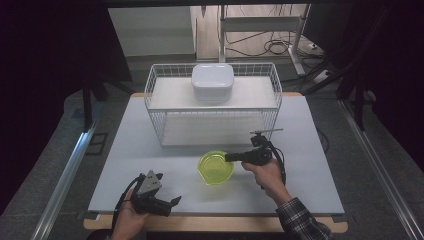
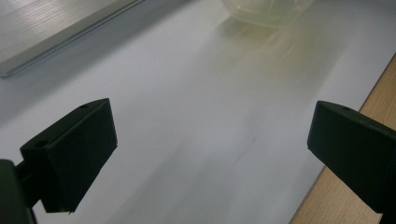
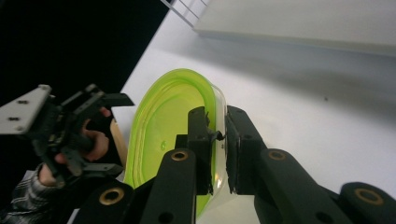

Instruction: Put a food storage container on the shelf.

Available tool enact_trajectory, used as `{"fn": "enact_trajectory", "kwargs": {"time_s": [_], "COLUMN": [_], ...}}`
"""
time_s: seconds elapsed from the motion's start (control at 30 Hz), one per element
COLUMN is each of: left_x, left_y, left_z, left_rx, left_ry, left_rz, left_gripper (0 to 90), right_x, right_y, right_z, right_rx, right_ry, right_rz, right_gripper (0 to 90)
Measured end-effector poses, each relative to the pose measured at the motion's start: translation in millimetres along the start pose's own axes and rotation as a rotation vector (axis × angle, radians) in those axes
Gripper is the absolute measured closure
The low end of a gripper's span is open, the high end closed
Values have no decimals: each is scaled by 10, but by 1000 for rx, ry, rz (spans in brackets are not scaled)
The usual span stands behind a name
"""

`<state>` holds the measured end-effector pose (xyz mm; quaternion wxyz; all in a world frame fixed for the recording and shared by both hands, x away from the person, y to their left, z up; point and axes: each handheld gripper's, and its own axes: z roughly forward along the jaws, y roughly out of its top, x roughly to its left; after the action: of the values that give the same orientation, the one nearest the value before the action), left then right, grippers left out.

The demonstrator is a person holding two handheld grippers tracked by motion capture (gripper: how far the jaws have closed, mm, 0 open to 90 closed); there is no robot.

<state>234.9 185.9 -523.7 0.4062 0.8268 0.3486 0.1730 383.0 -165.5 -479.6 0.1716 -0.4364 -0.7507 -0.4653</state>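
Note:
A translucent yellow-green bowl [image 1: 216, 167] sits on the white table top [image 1: 310, 165], just in front of the wire basket. My right gripper [image 1: 229, 157] comes in from the right and is shut on the bowl's right rim. In the right gripper view, the jaws of my right gripper [image 3: 219, 135] pinch the bowl [image 3: 163, 126] wall, one inside and one outside. My left gripper [image 1: 168, 188] is held near the front left edge, open and holding nothing. In the left gripper view, bare table lies between the jaws of my left gripper [image 2: 210, 140], with the bowl [image 2: 261, 9] far ahead.
A white wire basket [image 1: 155, 120] stands at the back middle of the table, with a white lidded box [image 1: 213, 81] on its top. The wooden table edge [image 2: 373, 93] runs close by the left gripper. The left gripper [image 3: 114, 135] lies beyond the bowl in the right gripper view.

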Motion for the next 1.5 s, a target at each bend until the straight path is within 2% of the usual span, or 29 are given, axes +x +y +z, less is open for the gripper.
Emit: {"fn": "enact_trajectory", "kwargs": {"time_s": [0.23, 0.43, 0.8, 1.2, 1.5], "left_x": [5, 5, 8, 18, 22], "left_y": [1, 2, 1, -1, -1], "left_z": [-11, -10, -10, -6, -2], "left_rx": [-7, -6, -8, -5, -5], "left_ry": [4, 5, 9, 8, 8], "left_rz": [-6, -5, -9, -11, -12], "left_gripper": [12, 11, 11, 12, 12], "right_x": [153, 256, 427, 617, 725], "right_y": [32, 79, 203, 418, 610], "right_z": [-86, -180, -354, -501, -597], "right_rx": [-24, -54, -104, -160, -195], "right_ry": [10, 7, 29, 39, 46], "right_rz": [-29, -47, -73, -105, -103], "right_gripper": [813, 813, 814, 814, 813]}}
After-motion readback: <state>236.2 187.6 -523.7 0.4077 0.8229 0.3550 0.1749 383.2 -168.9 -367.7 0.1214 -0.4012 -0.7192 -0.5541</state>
